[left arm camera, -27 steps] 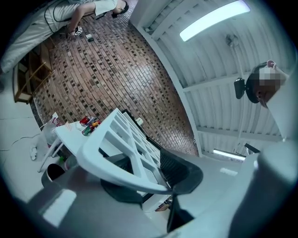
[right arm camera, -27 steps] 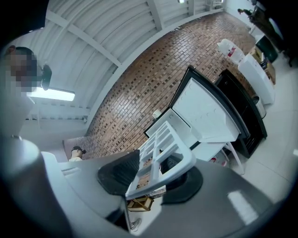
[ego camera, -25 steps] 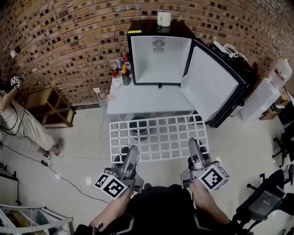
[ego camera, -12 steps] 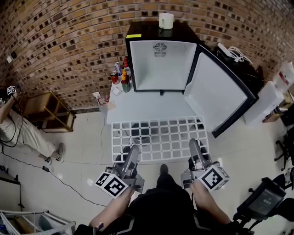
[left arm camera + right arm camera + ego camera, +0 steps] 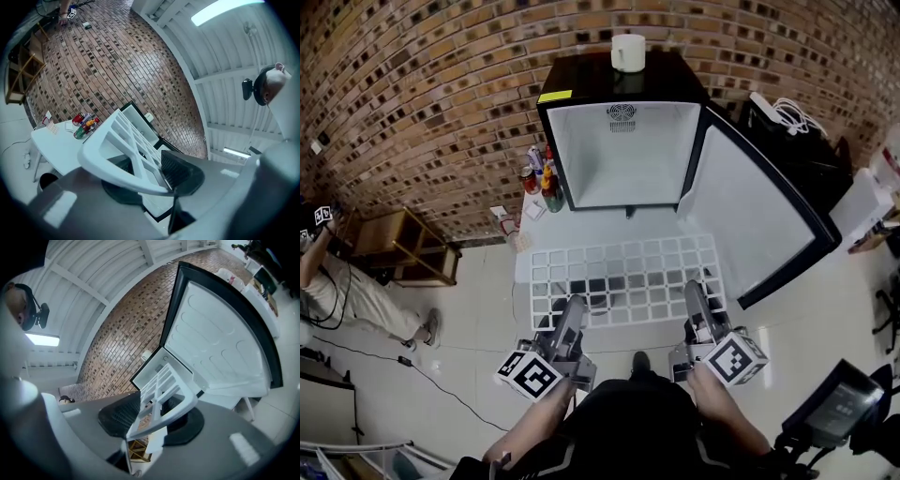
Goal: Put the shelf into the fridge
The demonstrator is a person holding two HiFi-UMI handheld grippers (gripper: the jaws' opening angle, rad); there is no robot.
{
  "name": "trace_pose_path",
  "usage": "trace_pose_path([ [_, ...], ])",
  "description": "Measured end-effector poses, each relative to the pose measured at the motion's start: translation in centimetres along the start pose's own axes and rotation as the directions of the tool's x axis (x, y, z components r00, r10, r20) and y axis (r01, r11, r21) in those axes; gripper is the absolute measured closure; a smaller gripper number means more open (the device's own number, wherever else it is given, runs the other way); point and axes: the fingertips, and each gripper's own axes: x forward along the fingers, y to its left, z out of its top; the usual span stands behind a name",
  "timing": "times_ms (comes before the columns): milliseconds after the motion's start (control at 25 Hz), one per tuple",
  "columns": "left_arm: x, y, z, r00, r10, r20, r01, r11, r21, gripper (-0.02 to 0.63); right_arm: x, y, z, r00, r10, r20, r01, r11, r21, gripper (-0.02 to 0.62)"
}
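Clamping the shelf [image 5: 623, 281] by its near edge are the left hand-held gripper [image 5: 574, 305] and right hand-held gripper [image 5: 694, 289]. Keeping it level and squared to the fridge [image 5: 623, 155] is looking essential.

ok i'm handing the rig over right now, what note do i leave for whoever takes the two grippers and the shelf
Left gripper: fingers shut on the near edge of the shelf, left side.
Right gripper: fingers shut on the same edge, right side.
The shelf hangs roughly level between them, its far end above the white table, in front of the fridge. The fridge's door stands open to the right.
Done: shelf picked up, fridge open.
Left: carry it forward, slide it into the fridge, let go.
Mind the bottles on the table's left, beside the fridge.
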Motion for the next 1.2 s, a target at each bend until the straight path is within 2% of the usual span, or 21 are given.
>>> trace_pose_path([
  [160,3.3,0.1,-0.4,1.0,-0.002,-0.012,0.002,1.0,-0.003,0.492,2.0,-1.5,1.4,1.0,0.004,0.012,-0.004,1.0,0.017,0.46],
  [240,5.2,0.1,-1.0,0.999,-0.008,-0.04,0.008,1.0,-0.012,0.491,3.1,-1.4,1.1,1.0,0.028,-0.011,-0.028,0.999,0.034,0.428],
  [320,7.0,0.1,-1.5,0.998,-0.015,-0.054,0.013,1.0,-0.027,0.494,4.1,-1.8,1.2,1.0,0.021,-0.009,-0.021,0.999,0.033,0.469],
  [520,9.6,0.8,-1.5,0.999,-0.015,-0.039,0.015,1.0,-0.01,0.491,6.3,-3.2,2.3,0.998,0.049,-0.043,-0.047,0.998,0.033,0.474],
  [760,11.5,3.1,-1.2,0.998,0.032,-0.059,-0.032,0.999,-0.009,0.488,9.0,-4.4,1.8,0.998,0.004,-0.063,-0.001,0.999,0.048,0.474],
  [920,13.1,5.5,-0.6,0.996,0.054,-0.071,-0.057,0.998,-0.037,0.488,11.9,-5.1,1.3,0.998,-0.021,-0.059,0.023,0.999,0.044,0.474],
  [1200,15.7,9.6,1.5,0.993,0.038,-0.114,-0.044,0.998,-0.05,0.488,16.4,-5.4,-0.3,0.996,-0.051,-0.071,0.055,0.997,0.056,0.474],
])
